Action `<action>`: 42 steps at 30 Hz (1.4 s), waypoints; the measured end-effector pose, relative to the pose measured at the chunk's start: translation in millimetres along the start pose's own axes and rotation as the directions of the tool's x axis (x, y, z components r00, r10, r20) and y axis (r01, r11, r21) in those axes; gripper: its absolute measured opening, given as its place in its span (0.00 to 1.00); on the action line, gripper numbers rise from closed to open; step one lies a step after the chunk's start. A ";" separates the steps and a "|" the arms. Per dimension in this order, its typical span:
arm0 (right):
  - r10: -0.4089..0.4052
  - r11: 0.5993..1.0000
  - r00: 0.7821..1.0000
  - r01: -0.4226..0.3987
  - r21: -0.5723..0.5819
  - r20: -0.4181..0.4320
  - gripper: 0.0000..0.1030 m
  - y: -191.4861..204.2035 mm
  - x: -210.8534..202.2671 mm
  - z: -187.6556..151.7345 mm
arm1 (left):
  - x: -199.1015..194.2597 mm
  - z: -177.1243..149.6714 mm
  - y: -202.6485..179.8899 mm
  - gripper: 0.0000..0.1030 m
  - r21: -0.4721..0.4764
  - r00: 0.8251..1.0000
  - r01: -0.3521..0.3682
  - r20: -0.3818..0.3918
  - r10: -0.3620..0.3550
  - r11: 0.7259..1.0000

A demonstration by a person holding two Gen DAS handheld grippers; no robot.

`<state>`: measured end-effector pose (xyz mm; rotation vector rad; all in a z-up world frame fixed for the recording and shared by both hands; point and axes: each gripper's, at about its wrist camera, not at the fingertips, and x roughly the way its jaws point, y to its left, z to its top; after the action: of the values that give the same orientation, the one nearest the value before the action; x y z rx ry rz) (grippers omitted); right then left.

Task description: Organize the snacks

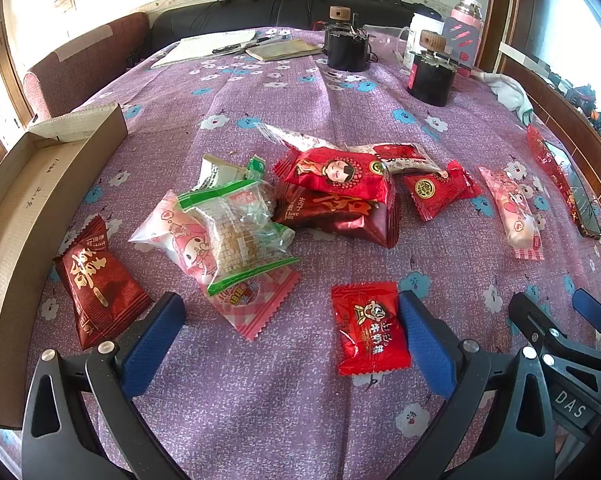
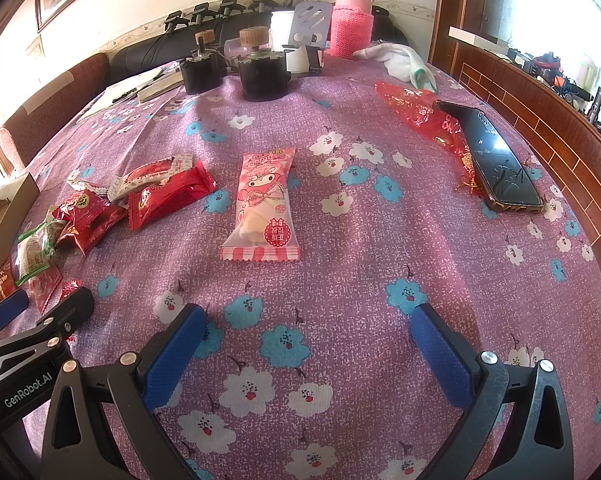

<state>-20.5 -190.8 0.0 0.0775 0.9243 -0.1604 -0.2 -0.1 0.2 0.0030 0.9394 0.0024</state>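
snack heap mid-table, box left (phone far right)

My left claw has two black arms with triangular cut-outs; each ends in a textured blue pad and carries a round silver screw; my right claw is built the same, black frame, blue pads, silver screws; white lettering marks both bodies, "DAS" on the right, "GenRobot.AI" on the left.
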 end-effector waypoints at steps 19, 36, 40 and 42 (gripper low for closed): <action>0.028 0.999 0.998 -0.030 -0.032 -0.050 1.00 -1.0 -1.8 -0.2 | -19.9 -22.9 -1.1 1.00 0.089 0.996 0.070 -0.053 -0.066 0.994; -0.027 0.996 1.000 0.027 -0.088 0.007 0.98 5.1 -30.9 -6.0 | -99.8 -28.1 45.6 1.00 0.069 0.971 0.222 0.070 -0.226 0.973; 0.064 0.988 0.996 -0.055 -0.141 0.065 0.98 25.2 -61.1 -5.0 | -123.9 -14.3 89.6 1.00 0.034 0.957 0.277 0.076 -0.279 0.960; 0.130 0.976 0.989 -0.116 -0.182 0.070 0.98 43.9 -72.3 -4.5 | -132.1 -6.5 115.1 1.00 -0.009 0.953 0.285 0.109 -0.282 0.958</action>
<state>-59.3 -139.4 55.0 -0.0368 0.8461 0.0341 -83.5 114.6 103.4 -0.1538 0.8258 -0.2506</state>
